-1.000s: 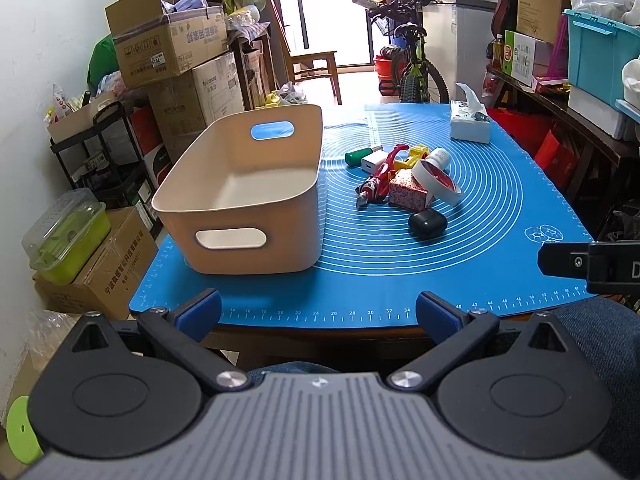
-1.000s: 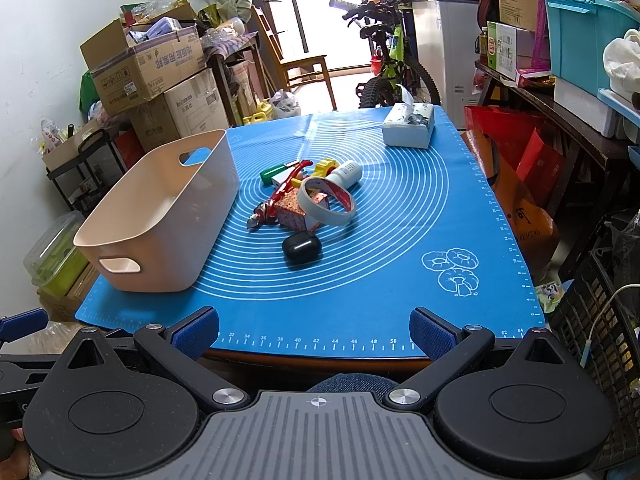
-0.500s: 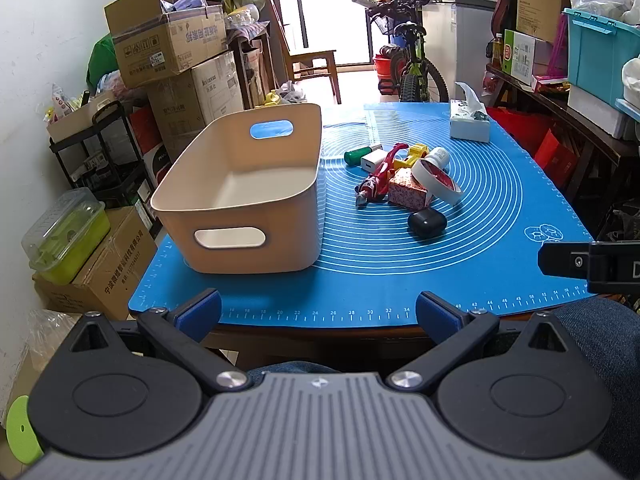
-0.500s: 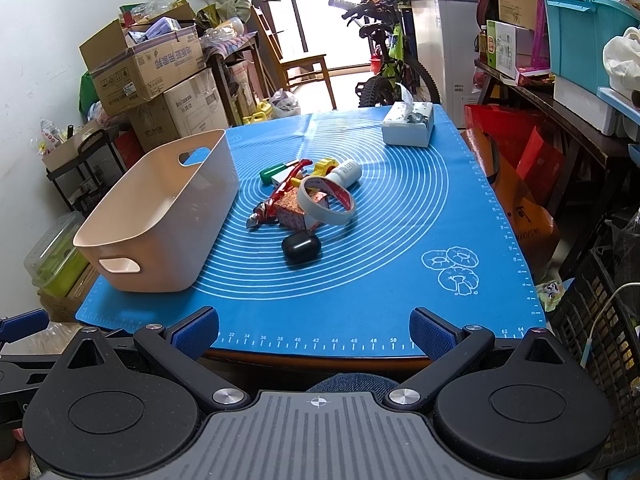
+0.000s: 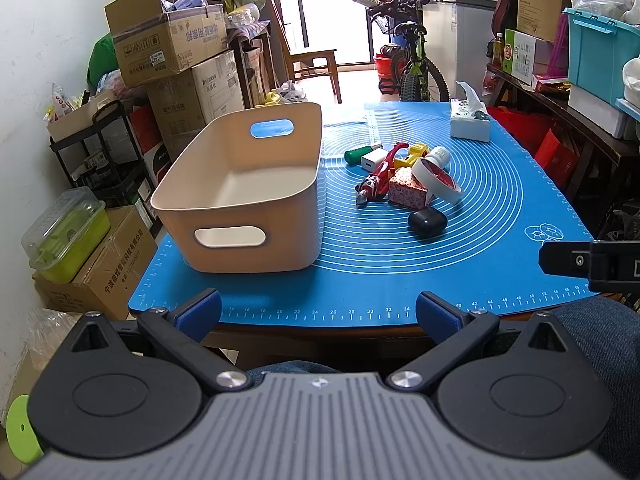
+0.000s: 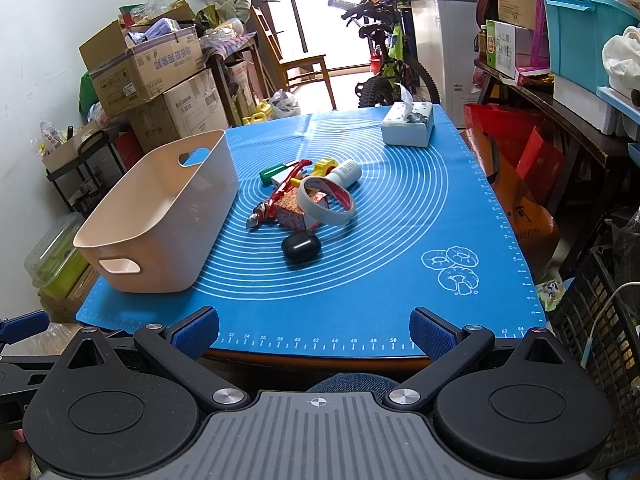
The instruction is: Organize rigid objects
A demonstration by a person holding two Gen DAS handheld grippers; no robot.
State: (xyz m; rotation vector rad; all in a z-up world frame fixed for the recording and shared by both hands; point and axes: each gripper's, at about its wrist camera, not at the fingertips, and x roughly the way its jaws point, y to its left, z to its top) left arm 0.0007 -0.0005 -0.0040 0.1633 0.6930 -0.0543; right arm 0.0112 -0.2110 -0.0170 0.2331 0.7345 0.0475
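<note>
While both claws hang back off the near edge of the tabletop, we have touched nothing and the sorting has not begun. Starting at the left, our left claw (image 5: 318,306) is spread wide and carries nothing. Ahead of it the beige bin (image 5: 256,216) sits toward the near left corner of the blue mat (image 5: 400,276), with nothing inside as far as we can see. It looks like stiff, light plastic with handle slots, so it should stay put while things drop in.

Moving right, the pile lies near the middle of the tabletop, apart from the bin. At its far side are a green-capped item (image 5: 357,155) and a small white block (image 5: 374,161); what they are we cannot tell. A red tool (image 5: 378,180), perhaps pliers, runs toward us; we judge it the heaviest piece, best pinched across the handles. Beside it a red patterned box (image 5: 407,192) props up a roll of tape (image 5: 436,174), which leans on it, with a white bottle (image 5: 439,156) and a yellow piece (image 5: 416,151) behind. The tape is light and rigid, easy to take by its rim, though lifting the box first would likely topple it.

Nearest us sits a black case (image 6: 301,246), alone and clear of the rest. It looks smooth and rounded, so it may slip; we would close on its short sides.

Far right, a tissue box (image 6: 408,126) stands by the far right corner. Our right claw (image 6: 314,330) is likewise spread and holding nothing.
</note>
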